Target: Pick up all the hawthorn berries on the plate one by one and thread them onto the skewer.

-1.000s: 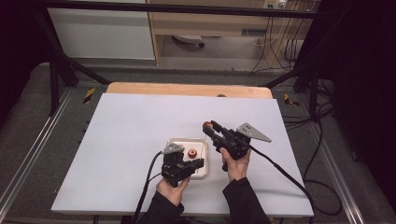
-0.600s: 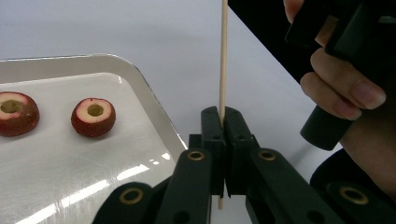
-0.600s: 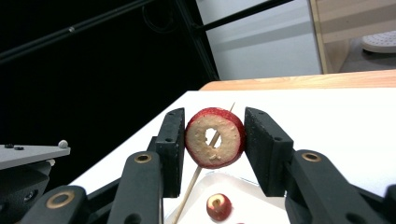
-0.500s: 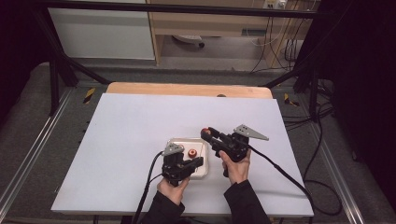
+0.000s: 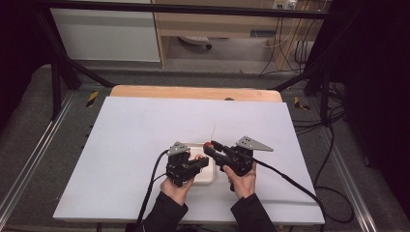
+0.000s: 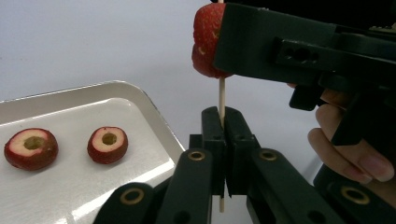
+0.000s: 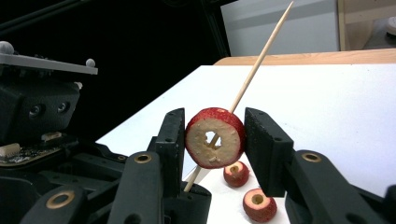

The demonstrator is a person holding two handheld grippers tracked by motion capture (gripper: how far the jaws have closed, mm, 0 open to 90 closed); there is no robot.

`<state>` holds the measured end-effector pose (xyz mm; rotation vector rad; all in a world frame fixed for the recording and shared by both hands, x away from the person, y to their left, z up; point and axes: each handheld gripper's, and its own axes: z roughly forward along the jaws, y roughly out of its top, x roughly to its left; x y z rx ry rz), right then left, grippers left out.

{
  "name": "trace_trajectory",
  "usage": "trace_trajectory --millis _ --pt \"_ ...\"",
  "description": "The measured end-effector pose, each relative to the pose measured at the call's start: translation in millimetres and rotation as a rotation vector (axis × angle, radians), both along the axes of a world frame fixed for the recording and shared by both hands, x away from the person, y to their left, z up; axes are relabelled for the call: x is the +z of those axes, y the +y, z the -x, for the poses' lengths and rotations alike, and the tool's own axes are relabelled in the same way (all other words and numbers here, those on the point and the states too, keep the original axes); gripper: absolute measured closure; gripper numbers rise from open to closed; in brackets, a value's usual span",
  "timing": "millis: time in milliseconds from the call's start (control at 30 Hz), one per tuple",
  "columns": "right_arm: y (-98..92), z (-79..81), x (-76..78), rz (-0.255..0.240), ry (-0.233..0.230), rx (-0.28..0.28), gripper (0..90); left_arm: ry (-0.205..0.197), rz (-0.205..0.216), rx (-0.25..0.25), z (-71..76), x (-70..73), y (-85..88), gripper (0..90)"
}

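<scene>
Lab, black frame rig (image 5: 58, 82), trailing cables (image 5: 309, 121)

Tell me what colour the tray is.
White, clearest in the left gripper view: tray.

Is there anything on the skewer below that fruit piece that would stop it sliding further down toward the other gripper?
Nothing visible. The skewer runs bare from the cored red fruit piece, held in the right gripper, down to the left gripper, whose jaws are clamped on the stick. The two other pieces lie apart on the tray.
</scene>
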<state>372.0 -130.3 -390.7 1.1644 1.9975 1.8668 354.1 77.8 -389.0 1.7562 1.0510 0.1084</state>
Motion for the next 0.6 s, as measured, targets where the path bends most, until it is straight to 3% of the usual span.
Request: trace_trajectory --millis 67,267,400,533,600 --pt "3.0 1.2 -3.3 -0.001 0.025 0.025 60.7 0.006 -0.010 -0.009 -1.8 0.5 0.8 88.4" --pt "3.0 2.3 -3.2 0.003 0.005 0.033 59.5 -0.027 -0.018 -0.033 -1.3 -0.2 4.1 88.4" --pt "-4.2 2.6 5.0 0.012 -0.028 0.018 48.9 -0.066 -0.076 -0.052 -3.0 4.4 9.2 88.3" --pt "-15.3 0.5 15.8 0.054 -0.069 -0.022 36.7 -0.100 -0.149 -0.060 -5.3 10.4 19.9 88.3" --pt "-20.1 -1.1 19.6 0.080 -0.069 -0.029 29.9 -0.116 -0.182 -0.071 -7.2 12.9 27.2 88.2"
